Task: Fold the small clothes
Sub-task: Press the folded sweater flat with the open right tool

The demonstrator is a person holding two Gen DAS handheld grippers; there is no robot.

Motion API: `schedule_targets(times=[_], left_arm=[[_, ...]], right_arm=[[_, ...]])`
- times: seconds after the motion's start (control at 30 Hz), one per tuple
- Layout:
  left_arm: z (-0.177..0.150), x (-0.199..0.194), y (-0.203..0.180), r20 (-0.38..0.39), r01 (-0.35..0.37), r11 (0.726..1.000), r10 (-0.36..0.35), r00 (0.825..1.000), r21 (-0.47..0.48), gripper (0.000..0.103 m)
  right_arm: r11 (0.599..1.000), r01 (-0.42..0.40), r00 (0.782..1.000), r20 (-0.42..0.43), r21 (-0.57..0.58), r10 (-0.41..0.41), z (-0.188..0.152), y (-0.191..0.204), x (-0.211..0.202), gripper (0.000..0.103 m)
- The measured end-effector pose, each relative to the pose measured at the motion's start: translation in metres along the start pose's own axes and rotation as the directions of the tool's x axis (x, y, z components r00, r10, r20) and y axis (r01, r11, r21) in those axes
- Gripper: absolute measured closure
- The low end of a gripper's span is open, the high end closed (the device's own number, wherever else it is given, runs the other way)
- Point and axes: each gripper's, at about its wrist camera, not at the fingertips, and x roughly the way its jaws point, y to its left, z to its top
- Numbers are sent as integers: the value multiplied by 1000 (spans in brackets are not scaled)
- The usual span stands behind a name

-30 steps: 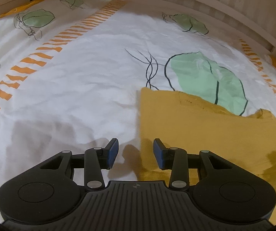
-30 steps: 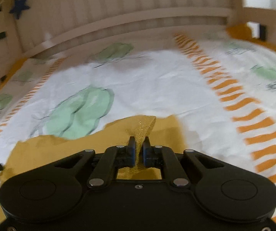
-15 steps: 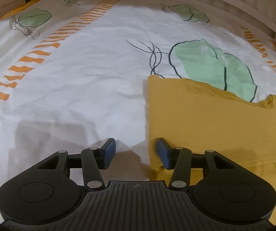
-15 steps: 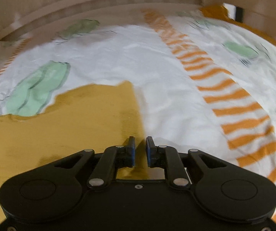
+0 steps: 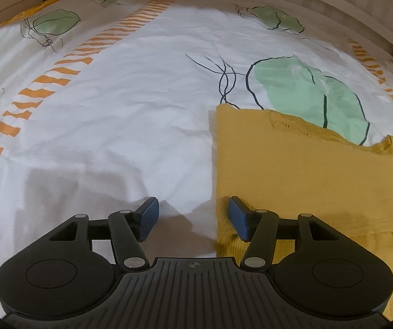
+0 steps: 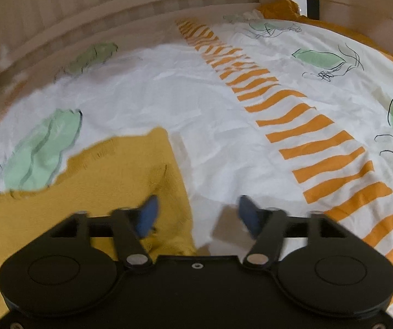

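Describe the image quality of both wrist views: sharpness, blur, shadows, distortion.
Left wrist view: sharp, with crisp weave on the yellow garment; the left gripper casts a grey shadow on the bedsheet; fisheye bends the bed rail. Right wrist view: motion-blurred, the fingers of the right gripper are smeared and the leaf prints at the left edge are soft.

Bed with white leaf-print sheet (image 5: 130,115), mustard-yellow garment (image 5: 300,181) lying flat on it, seemingly folded.
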Motion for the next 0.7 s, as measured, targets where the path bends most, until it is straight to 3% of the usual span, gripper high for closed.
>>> schedule_targets(times=[0.5,0.7], left_arm=[[-10,-7,3,-80,42,998,-38,996,41,24],[-15,-15,-1,-92,60,996,-53,994,73,23]], right_arm=[[986,-132,991,-7,-101,132,-3,47,-19,13],[975,-182,983,-8,-127,183,-6,64,-33,10]])
